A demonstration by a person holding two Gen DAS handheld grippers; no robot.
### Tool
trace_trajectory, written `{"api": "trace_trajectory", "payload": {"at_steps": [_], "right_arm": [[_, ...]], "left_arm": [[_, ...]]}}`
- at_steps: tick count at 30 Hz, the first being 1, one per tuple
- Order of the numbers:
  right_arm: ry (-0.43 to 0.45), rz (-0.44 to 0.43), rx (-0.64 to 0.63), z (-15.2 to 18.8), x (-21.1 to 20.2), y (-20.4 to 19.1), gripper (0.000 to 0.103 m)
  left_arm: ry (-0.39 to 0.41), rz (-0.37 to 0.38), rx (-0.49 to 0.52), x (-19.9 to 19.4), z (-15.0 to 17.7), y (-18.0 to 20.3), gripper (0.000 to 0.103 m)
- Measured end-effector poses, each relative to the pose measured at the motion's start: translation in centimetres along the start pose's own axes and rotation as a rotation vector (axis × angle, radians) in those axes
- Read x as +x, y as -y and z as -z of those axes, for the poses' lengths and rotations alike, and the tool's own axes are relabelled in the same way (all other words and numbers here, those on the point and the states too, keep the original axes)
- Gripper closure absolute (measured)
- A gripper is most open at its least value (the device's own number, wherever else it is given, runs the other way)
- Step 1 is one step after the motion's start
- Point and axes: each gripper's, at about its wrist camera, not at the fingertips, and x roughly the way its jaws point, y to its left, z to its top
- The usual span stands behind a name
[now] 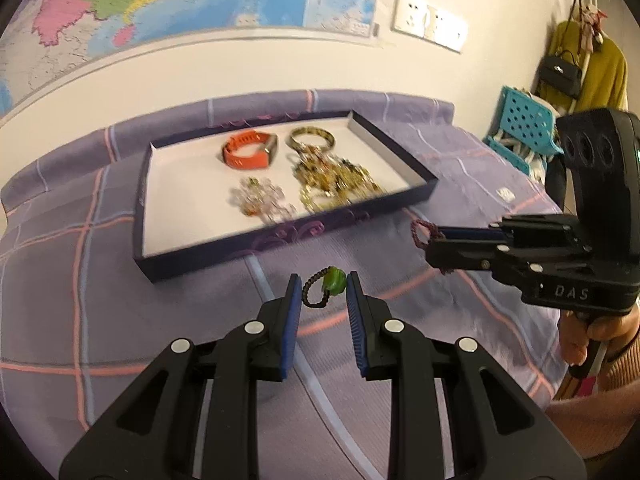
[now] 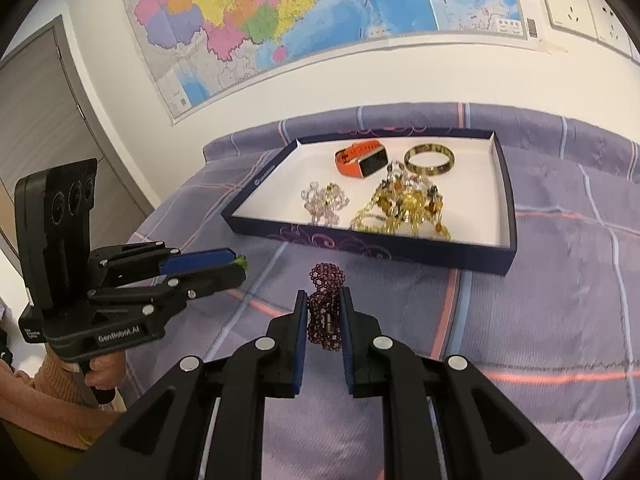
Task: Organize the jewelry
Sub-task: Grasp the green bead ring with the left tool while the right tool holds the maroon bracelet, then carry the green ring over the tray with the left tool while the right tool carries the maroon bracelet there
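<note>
Left hand-held gripper (image 1: 323, 286) pinching a dark cord ring with a green bead (image 1: 333, 279); right hand-held gripper (image 2: 323, 300) pinching a maroon beaded bracelet (image 2: 325, 304), above the bed's plaid purple sheet (image 2: 560, 300).

Two wrist fisheyes, angled down — shared tray (image 1: 280, 236) ahead.

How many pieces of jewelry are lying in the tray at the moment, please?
4, all inside the tray: the orange watch at the back, the gold bangle beside it, the clear bead bracelet in front, and the tangled amber-gold necklace pile, which may hide more pieces.
</note>
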Motion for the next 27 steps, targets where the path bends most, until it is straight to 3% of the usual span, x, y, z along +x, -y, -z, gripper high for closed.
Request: {"api": "trace_trajectory", "payload": {"at_steps": [27], "right_arm": [[0.052, 0.067, 0.014, -5.0, 2.4, 2.7, 0.089]], "left_arm": [[0.044, -0.110, -0.114, 2.8, -4.7, -4.3, 0.079]]}}
